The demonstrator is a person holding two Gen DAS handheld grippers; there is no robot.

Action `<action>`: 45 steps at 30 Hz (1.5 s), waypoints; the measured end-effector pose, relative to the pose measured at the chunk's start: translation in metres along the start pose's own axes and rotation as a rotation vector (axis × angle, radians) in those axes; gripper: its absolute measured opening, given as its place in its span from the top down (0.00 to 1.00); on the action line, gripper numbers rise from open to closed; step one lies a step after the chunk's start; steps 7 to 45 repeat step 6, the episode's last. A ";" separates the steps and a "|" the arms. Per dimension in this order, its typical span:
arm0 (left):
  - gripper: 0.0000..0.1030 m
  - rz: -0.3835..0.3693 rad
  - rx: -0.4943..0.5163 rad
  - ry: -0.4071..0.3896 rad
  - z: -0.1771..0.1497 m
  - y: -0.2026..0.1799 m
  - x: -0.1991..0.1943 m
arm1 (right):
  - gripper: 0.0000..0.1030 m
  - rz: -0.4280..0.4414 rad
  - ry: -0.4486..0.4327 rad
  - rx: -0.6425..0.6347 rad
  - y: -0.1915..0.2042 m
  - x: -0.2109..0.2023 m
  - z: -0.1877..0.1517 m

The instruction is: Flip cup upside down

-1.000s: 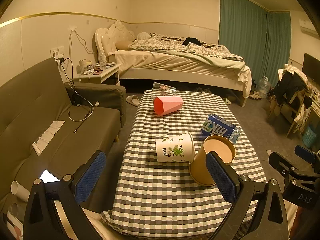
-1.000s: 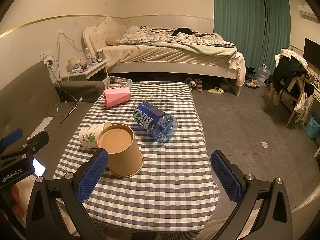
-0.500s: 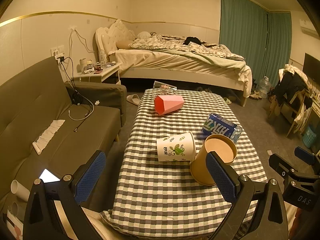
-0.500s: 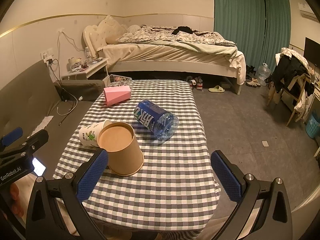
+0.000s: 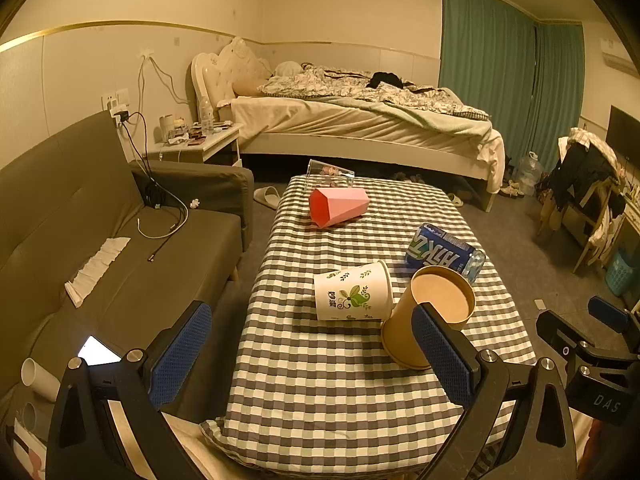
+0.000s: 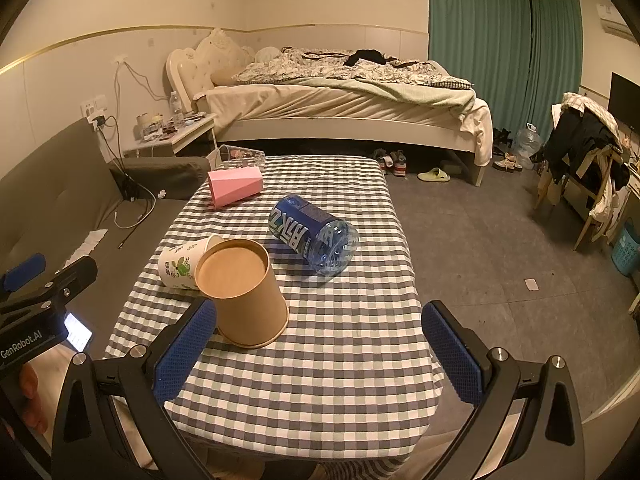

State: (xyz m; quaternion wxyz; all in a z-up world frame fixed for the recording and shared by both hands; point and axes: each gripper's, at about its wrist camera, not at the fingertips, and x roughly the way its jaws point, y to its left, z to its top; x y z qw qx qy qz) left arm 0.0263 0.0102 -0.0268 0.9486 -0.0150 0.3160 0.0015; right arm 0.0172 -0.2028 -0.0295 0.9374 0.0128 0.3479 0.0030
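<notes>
Standing mouth-down on the checked bench, the brown paper cup showed its flat base upward, plain and tapered; it sat just ahead of the right tongs, near their left finger; both right and left tongs gaped released, grasping nothing; a white leaf-printed cup lay touching it.

Ahead of the left gripper, an inverted cup is seen on the table, with a patterned cup lying against its left. A bottle is laid beyond, and a faceted cup farther ahead.
</notes>
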 end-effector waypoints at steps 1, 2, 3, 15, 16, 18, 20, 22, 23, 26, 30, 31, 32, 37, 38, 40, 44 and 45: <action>0.00 -0.001 0.002 0.000 0.000 0.000 0.000 | 0.00 0.000 -0.001 0.000 0.000 0.000 0.000; 0.00 -0.002 0.003 -0.001 0.000 0.000 0.000 | 0.00 0.000 -0.001 0.000 0.001 0.000 0.001; 0.00 -0.003 0.006 -0.003 -0.002 0.000 -0.001 | 0.00 0.000 -0.001 0.000 0.001 0.000 0.001; 0.00 0.000 0.014 -0.008 -0.006 -0.001 -0.001 | 0.00 0.000 -0.001 0.000 0.001 0.000 0.001; 0.00 0.000 0.014 -0.008 -0.006 -0.001 -0.001 | 0.00 0.000 -0.001 0.000 0.001 0.000 0.001; 0.00 0.000 0.014 -0.008 -0.006 -0.001 -0.001 | 0.00 0.000 -0.001 0.000 0.001 0.000 0.001; 0.00 0.000 0.014 -0.008 -0.006 -0.001 -0.001 | 0.00 0.000 -0.001 0.000 0.001 0.000 0.001; 0.00 0.000 0.014 -0.008 -0.006 -0.001 -0.001 | 0.00 0.000 -0.001 0.000 0.001 0.000 0.001; 0.00 0.000 0.014 -0.008 -0.006 -0.001 -0.001 | 0.00 0.000 -0.001 0.000 0.001 0.000 0.001; 0.00 0.000 0.014 -0.008 -0.006 -0.001 -0.001 | 0.00 0.000 -0.001 0.000 0.001 0.000 0.001; 0.00 0.000 0.014 -0.008 -0.006 -0.001 -0.001 | 0.00 0.000 -0.001 0.000 0.001 0.000 0.001; 0.00 0.000 0.014 -0.008 -0.006 -0.001 -0.001 | 0.00 0.000 -0.001 0.000 0.001 0.000 0.001; 0.00 0.000 0.014 -0.008 -0.006 -0.001 -0.001 | 0.00 0.000 -0.001 0.000 0.001 0.000 0.001; 0.00 0.000 0.014 -0.008 -0.006 -0.001 -0.001 | 0.00 0.000 -0.001 0.000 0.001 0.000 0.001; 0.00 0.000 0.014 -0.008 -0.006 -0.001 -0.001 | 0.00 0.000 -0.001 0.000 0.001 0.000 0.001; 0.00 0.000 0.014 -0.008 -0.006 -0.001 -0.001 | 0.00 0.000 -0.001 0.000 0.001 0.000 0.001; 0.00 0.000 0.014 -0.008 -0.006 -0.001 -0.001 | 0.00 0.000 -0.001 0.000 0.001 0.000 0.001; 0.00 0.000 0.014 -0.008 -0.006 -0.001 -0.001 | 0.00 0.000 -0.001 0.000 0.001 0.000 0.001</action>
